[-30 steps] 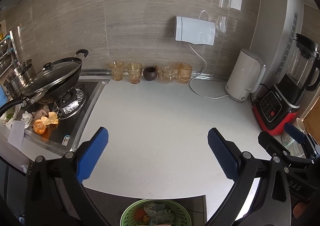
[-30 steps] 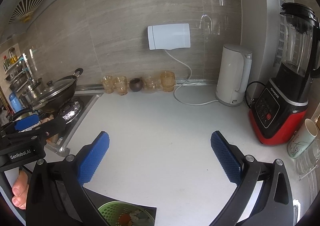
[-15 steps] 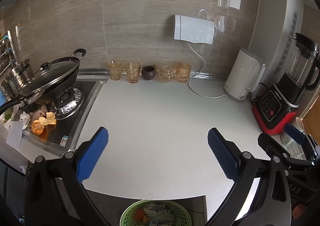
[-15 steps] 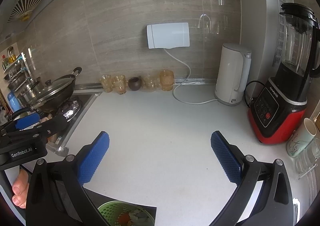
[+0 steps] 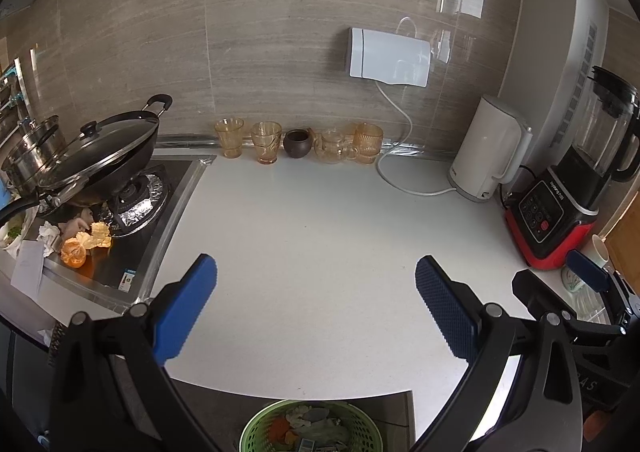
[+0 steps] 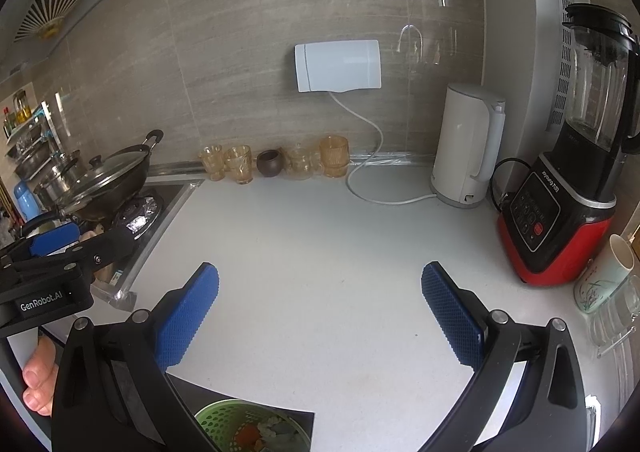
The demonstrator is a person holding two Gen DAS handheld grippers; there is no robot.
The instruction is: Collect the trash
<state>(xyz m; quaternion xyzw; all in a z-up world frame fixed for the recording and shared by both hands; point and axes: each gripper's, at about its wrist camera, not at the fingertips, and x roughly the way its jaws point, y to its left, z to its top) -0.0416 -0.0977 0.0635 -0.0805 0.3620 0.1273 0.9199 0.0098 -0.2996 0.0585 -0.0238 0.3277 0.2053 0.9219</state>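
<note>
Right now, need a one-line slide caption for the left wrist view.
Open left tool over a white counter, peels and tissues left on the stove, green trash basket below.

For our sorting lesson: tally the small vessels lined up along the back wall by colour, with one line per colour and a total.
Amber glass cups: 3
Clear glass teapot: 1
Dark brown pot: 1
Total: 5
</note>
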